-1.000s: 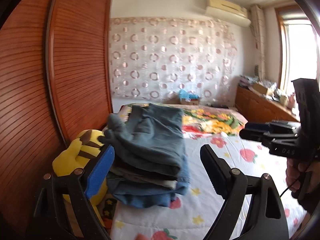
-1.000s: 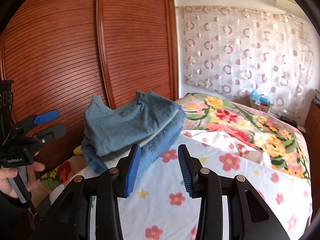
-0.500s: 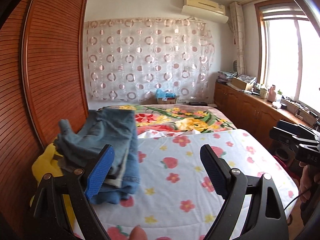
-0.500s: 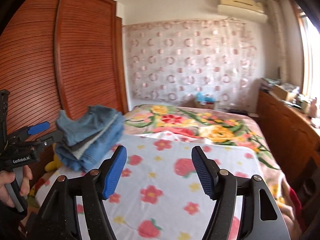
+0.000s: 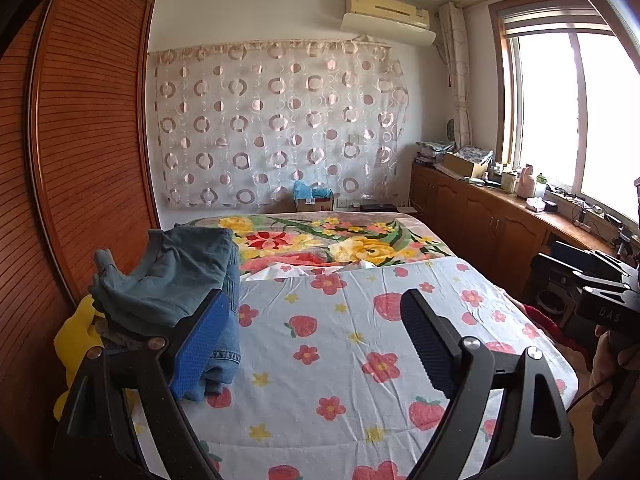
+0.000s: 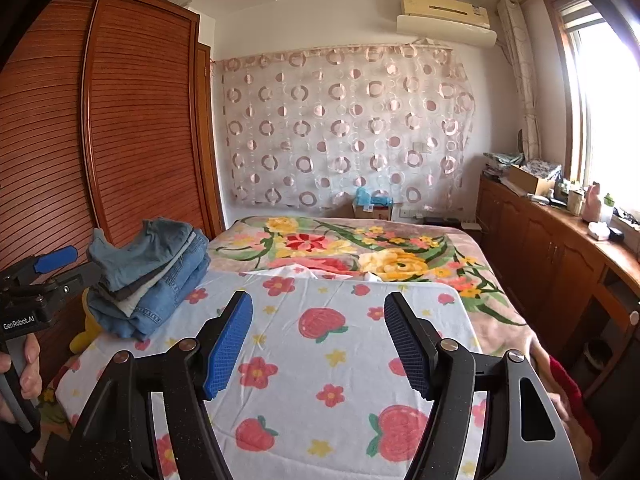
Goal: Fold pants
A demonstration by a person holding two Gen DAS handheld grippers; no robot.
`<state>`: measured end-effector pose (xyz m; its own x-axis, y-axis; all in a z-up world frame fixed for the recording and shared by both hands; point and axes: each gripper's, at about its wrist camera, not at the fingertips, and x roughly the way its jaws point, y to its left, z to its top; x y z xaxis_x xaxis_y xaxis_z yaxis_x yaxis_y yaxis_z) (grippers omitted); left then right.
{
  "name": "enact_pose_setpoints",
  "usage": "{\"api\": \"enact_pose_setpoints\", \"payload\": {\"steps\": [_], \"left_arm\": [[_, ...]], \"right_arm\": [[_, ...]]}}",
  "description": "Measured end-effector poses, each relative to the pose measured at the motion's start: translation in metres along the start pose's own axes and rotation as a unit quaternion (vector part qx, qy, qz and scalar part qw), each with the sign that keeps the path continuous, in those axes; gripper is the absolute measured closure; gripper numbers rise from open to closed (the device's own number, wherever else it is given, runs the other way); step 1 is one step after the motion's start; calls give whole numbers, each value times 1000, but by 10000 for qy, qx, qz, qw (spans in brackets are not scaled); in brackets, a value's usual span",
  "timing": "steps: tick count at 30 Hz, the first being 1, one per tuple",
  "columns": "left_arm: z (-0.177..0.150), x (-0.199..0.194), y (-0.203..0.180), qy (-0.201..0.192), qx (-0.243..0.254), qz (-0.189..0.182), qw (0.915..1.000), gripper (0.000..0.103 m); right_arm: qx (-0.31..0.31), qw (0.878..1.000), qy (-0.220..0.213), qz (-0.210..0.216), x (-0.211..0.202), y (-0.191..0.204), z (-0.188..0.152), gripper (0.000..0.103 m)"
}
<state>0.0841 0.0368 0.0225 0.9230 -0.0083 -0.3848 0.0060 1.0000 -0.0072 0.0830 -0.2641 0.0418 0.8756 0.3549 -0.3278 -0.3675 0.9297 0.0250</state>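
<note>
On left handle: I read "GenRobot.AI"
Left gripper (image 5: 316, 336): wide, empty
Right gripper (image 6: 318, 340): just widened, empty
Beside wooden slatted wardrobe (image 6: 132, 120): stack of folded blue denim pants (image 6: 152, 276)

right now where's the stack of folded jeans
The stack of folded jeans sits at the left edge of the bed, beside the wooden wardrobe, partly resting on a yellow plush toy; in both wrist views it lies left of centre.

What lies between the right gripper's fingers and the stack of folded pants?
Only bare strawberry-print sheet. In the right wrist view the right gripper hangs open with nothing between its fingers, and the pants sit apart to the left.
</note>
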Motion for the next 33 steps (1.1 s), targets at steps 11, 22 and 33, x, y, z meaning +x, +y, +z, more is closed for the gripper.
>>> {"api": "enact_pose_setpoints", "payload": {"steps": [11,22,33], "left_arm": [[2,-3,-4,14,33,-11,10000,15],[2,-5,-8,4,36,-20,10000,15],[2,-4,-9,11,34,-23,10000,15]], "right_arm": [[48,10000,-30,-48,2,-8,-6,32],[88,9999,-45,-79,6,-15,-7,32],[81,9999,-66,-92,7,-16,-8,32]]}}
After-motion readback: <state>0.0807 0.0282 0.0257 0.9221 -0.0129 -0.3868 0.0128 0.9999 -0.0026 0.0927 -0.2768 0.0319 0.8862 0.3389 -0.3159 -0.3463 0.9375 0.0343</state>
